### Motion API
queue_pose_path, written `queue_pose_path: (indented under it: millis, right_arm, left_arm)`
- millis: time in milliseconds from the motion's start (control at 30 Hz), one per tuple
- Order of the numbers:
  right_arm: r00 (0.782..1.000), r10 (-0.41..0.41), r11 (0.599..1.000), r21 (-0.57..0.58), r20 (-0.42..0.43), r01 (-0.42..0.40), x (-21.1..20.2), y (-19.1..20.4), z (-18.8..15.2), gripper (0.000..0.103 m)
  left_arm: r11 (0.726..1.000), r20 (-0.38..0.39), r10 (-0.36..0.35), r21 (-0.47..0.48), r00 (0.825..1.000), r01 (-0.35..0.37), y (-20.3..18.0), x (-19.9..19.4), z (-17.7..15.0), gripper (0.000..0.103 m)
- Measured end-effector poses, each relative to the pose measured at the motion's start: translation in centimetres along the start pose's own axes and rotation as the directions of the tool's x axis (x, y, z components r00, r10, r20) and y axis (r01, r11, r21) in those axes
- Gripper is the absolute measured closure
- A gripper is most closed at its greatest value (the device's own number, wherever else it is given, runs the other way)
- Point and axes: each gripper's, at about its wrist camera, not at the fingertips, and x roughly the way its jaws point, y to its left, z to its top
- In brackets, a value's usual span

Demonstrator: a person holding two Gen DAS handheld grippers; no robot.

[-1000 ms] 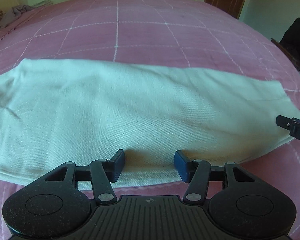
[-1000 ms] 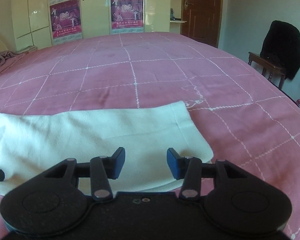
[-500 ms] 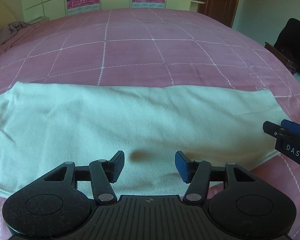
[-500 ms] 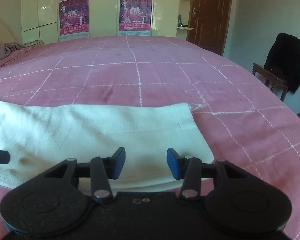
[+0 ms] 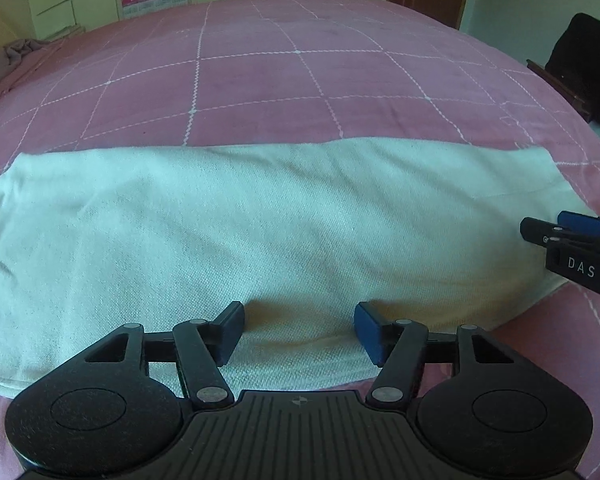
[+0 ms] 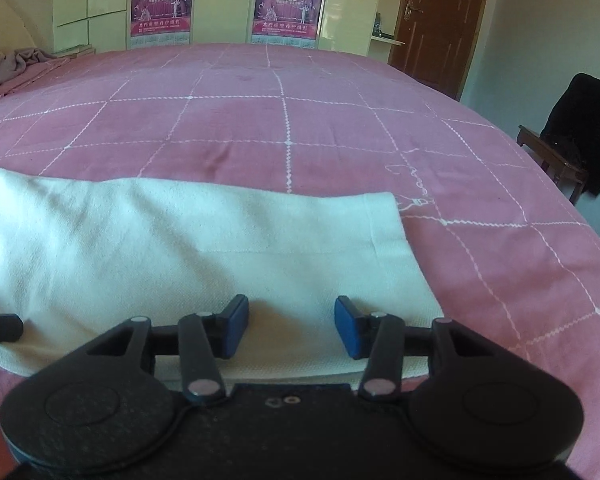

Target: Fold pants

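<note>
The pale white pants (image 5: 260,232) lie flat across the pink bed, folded lengthwise into one long band. Their leg hem end shows in the right wrist view (image 6: 204,248). My left gripper (image 5: 298,330) is open and empty, just above the pants' near edge around mid-length. My right gripper (image 6: 291,326) is open and empty, above the near edge close to the hem corner. It also shows at the right edge of the left wrist view (image 5: 572,236). The waist end runs out of the left wrist view on the left.
The pink bedspread (image 5: 260,80) with a white grid stretches far behind the pants. A chair with a dark garment (image 6: 580,136) stands to the right of the bed. Wardrobes with posters (image 6: 284,0) and a brown door (image 6: 440,20) are at the back. Crumpled cloth (image 6: 16,60) lies far left.
Both grippers have lifted and tilted back a little, so more of the room shows. Both stay open above the pants' near edge. The pants have not moved.
</note>
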Motion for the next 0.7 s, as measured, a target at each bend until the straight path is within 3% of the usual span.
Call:
queue_pose_path:
  millis: [100,333,433,500,567,700]
  right_arm:
    - [1.0,0.005,1.0,-0.01,0.027,-0.004,-0.4,0.1,1.1,0.056]
    - [0.999,0.039,0.999,-0.005,0.032,-0.038,1.3,0.5,4.3,0.057]
    - [1.0,0.011,1.0,-0.001,0.004,-0.011,3.0,-0.2,4.7,0.057]
    - [0.998,-0.028,1.0,0.004,-0.058,0.028,4.8,-1.3,4.2,0.057]
    - [0.997,0.016,0.999,0.042,-0.071,-0.013,5.7,-2.6,3.3,0.058]
    - [0.998,-0.005,1.0,0.025,-0.058,0.007,4.1,-1.8,4.1,0.058]
  left_arm:
    - [1.0,0.055,0.019,-0.008,0.998,-0.019,0.4,-0.2,1.6,0.042]
    - [0.998,0.019,0.062,-0.025,0.998,-0.061,1.8,4.1,4.9,0.042]
    - [0.998,-0.004,0.063,-0.027,0.998,-0.063,2.2,6.0,5.3,0.033]
    - [0.998,0.0,0.069,-0.011,0.998,-0.069,2.2,6.6,5.3,0.028]
    - [0.998,-0.005,0.064,-0.016,0.998,-0.064,2.4,6.8,5.4,0.027]
    - [0.998,-0.008,0.06,0.001,0.998,-0.06,1.9,5.3,4.5,0.027]
